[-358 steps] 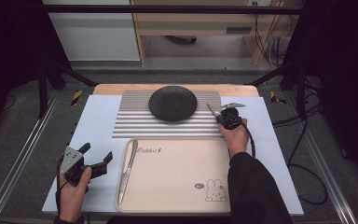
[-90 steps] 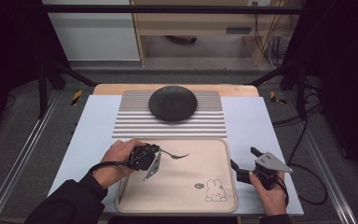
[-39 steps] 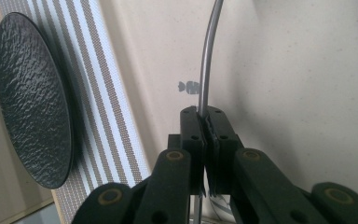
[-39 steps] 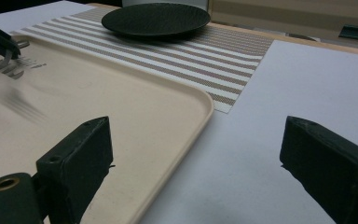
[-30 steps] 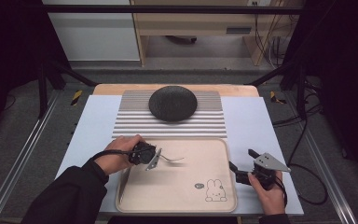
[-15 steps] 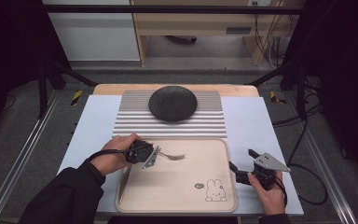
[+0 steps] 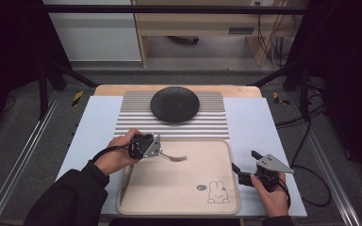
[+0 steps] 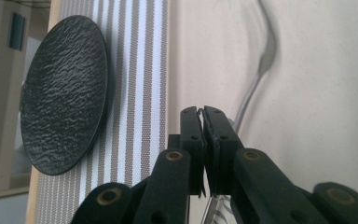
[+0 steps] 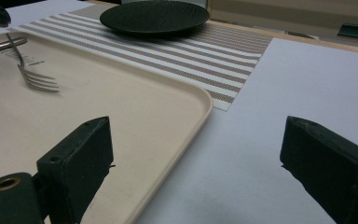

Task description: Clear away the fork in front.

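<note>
A slim metal fork (image 7: 172,156) lies over the upper left part of a beige, matte, rounded-corner tray (image 7: 179,207) that carries a small rabbit print (image 7: 215,193) near its lower right corner. The fork's handle end sits between the black jaws of the left gripper (image 7: 156,150), which are pressed together on it; in the left gripper view the curved shaft (image 8: 256,79) runs away from the closed jaws across the pale tray surface. The tines point toward the tray's middle and, in the right gripper view, appear to hover just above the tray (image 9: 121,107).

The left hand (image 7: 115,155) reaches in from the lower left in a dark sleeve and grasps its gripper at the tray's upper left edge. The right hand (image 7: 271,197) holds the right gripper (image 7: 245,167) just beside the tray's right rim, its jaws spread wide with nothing between them, above the white board (image 7: 259,122).

Beyond the tray, a round black plate (image 7: 174,104) with a rough, rippled texture rests on a woven grey-and-white striped placemat (image 7: 212,127). Board and mat cover a wooden table (image 7: 113,89). Past it lie a grey floor (image 7: 207,75), pale cabinets and trailing cables.
</note>
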A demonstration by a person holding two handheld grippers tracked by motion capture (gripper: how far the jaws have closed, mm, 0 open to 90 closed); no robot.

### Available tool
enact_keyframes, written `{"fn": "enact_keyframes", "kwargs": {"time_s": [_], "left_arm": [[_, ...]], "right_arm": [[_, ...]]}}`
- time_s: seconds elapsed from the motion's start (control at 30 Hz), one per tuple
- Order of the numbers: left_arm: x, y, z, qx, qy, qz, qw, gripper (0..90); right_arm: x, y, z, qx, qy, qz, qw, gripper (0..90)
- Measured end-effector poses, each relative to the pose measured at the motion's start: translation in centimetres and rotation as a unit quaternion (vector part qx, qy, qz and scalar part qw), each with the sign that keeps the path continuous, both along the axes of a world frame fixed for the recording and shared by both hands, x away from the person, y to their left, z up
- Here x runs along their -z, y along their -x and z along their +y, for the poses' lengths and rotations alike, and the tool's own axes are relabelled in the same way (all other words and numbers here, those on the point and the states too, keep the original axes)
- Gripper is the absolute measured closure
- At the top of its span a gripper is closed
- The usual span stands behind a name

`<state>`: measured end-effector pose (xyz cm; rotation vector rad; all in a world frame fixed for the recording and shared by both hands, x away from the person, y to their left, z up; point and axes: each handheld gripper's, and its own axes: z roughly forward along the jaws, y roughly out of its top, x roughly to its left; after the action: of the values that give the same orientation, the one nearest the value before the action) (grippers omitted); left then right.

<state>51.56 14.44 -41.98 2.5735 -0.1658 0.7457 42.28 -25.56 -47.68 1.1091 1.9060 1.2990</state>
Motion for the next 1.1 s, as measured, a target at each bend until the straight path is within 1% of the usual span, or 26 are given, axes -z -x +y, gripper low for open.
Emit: {"fn": "enact_keyframes", "kwargs": {"time_s": [0.1, 0.2, 0.37, 0.47, 0.57, 0.67, 0.73, 0.83, 0.9, 1.0, 1.03, 1.07, 1.1], "left_arm": [[0.1, -0.2, 0.0, -0.02, 0.023, 0.011, 0.9995, 88.5], [0.3, -0.3, -0.2, -0.035, 0.032, 0.019, 0.9987, 89.6], [1.0, 0.0, -0.7, -0.054, 0.052, 0.034, 0.9966, 90.0], [1.5, 0.3, -1.0, -0.063, 0.063, 0.04, 0.9952, 90.0], [1.9, 0.6, -1.3, -0.07, 0.069, 0.043, 0.9943, 90.0], [2.1, 1.0, -1.7, -0.081, 0.087, 0.053, 0.9915, 90.0], [2.2, 1.3, -2.0, -0.083, 0.098, 0.06, 0.9898, 90.0], [2.4, 1.6, -2.5, -0.085, 0.103, 0.06, 0.9892, 90.0], [2.4, 1.6, -2.6, -0.088, 0.111, 0.063, 0.9879, 90.0], [2.4, 1.7, -2.8, -0.1, 0.124, 0.067, 0.9849, 90.0], [2.4, 1.8, -2.9, -0.105, 0.131, 0.071, 0.9832, 90.0], [2.5, 1.8, -3.0, -0.108, 0.135, 0.075, 0.9821, 90.0], [2.6, 1.8, -3.1, -0.111, 0.138, 0.075, 0.9814, 90.0]], "right_arm": [[0.0, 0.0, 0.0, 0.0, 0.0, 0.0, 1.0, 9.6], [0.0, 0.0, -0.1, 0.0, 0.001, -0.001, 1.0, 9.6], [0.0, 0.0, -0.1, 0.001, -0.001, 0.0, 1.0, 9.6], [0.0, 0.0, -0.1, 0.0, 0.002, -0.001, 1.0, 9.6], [0.0, 0.0, 0.0, 0.0, 0.001, 0.0, 1.0, 9.6], [0.0, 0.1, -0.1, 0.0, 0.001, -0.001, 1.0, 9.6], [0.0, 0.1, 0.0, 0.001, 0.001, -0.001, 1.0, 9.6], [0.0, 0.1, 0.0, 0.0, 0.002, -0.001, 1.0, 9.6], [0.0, 0.1, 0.0, 0.0, 0.001, -0.001, 1.0, 9.6], [0.0, 0.1, 0.0, 0.001, 0.0, 0.0, 1.0, 9.5], [0.0, 0.1, 0.0, 0.0, 0.001, -0.001, 1.0, 9.5], [0.0, 0.1, 0.0, 0.0, 0.001, -0.001, 1.0, 9.6], [0.0, 0.1, 0.0, 0.0, 0.002, -0.001, 1.0, 9.6]]}}
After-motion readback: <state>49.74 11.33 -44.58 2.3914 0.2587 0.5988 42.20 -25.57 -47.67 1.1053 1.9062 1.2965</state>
